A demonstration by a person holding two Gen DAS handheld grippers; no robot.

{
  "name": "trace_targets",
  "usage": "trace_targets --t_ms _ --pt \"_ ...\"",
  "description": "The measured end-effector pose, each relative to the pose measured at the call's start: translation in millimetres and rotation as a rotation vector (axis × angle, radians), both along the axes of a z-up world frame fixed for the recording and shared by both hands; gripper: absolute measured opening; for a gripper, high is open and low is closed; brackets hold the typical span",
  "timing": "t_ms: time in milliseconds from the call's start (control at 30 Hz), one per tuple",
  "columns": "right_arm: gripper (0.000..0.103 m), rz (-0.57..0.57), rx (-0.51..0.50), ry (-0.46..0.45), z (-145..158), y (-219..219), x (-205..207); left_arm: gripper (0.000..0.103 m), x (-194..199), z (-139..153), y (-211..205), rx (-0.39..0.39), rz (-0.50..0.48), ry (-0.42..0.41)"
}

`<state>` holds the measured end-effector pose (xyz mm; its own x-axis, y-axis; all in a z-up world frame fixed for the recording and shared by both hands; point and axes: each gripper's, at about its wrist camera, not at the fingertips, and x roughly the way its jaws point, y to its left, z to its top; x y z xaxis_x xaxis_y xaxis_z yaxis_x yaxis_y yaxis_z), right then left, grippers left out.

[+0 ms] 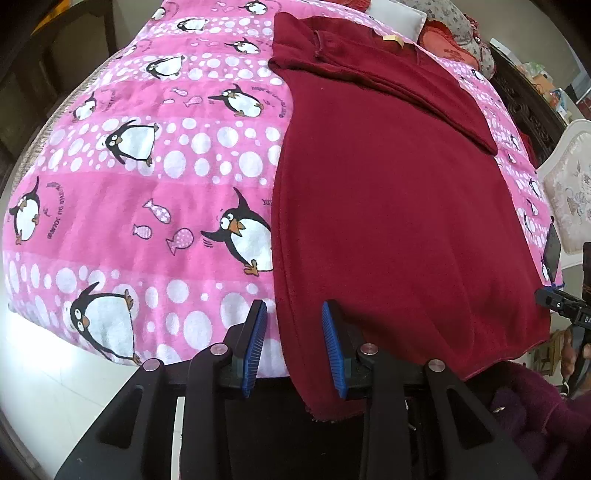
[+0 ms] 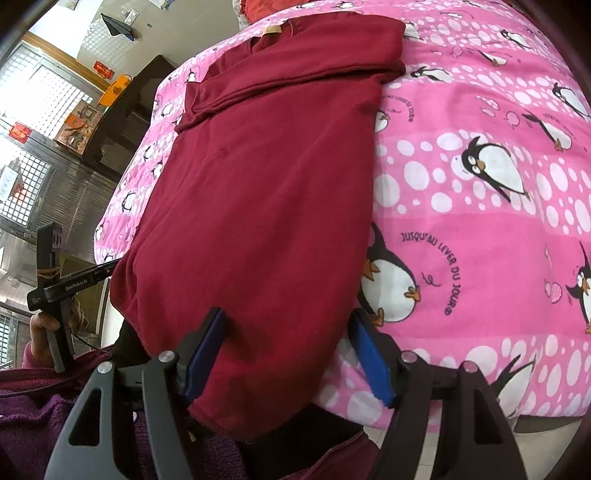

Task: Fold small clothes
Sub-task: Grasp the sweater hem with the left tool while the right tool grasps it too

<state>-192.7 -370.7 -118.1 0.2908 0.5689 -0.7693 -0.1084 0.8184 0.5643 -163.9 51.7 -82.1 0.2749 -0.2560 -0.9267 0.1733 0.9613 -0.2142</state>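
Observation:
A dark red garment (image 1: 388, 206) lies lengthwise on the pink penguin blanket (image 1: 147, 177), sides and sleeves folded in, its hem hanging over the near edge. My left gripper (image 1: 294, 308) is open, with its blue pads either side of the garment's left hem corner. In the right wrist view the garment (image 2: 258, 206) shows again on the blanket (image 2: 480, 240). My right gripper (image 2: 288, 314) is open, straddling the right hem corner. Neither is closed on the cloth.
Pillows (image 1: 454, 33) lie at the far end of the bed. A white upholstered chair (image 1: 569, 192) stands to the right. A dark cabinet (image 2: 122, 110) and a window are beyond the bed. The person's purple sleeve (image 2: 33, 417) is near the bed edge.

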Motion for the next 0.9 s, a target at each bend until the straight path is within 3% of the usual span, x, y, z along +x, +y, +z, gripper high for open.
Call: trace_targets --t_ms 700,800,867,900 --pt "0.076 0.047 0.057 0.005 -2 2 2 0.01 4 -14 2 -0.084 -0.035 0.097" --pt "0.076 0.068 0.071 0.007 -4 3 3 0.01 6 -14 -3 -0.054 -0.057 0.104" --pt "0.071 0.079 0.067 0.004 -5 6 4 0.008 5 -15 -10 -0.03 -0.075 0.09" --pt "0.06 0.1 0.06 -0.005 -3 10 4 0.006 4 -15 -10 -0.038 -0.079 0.091"
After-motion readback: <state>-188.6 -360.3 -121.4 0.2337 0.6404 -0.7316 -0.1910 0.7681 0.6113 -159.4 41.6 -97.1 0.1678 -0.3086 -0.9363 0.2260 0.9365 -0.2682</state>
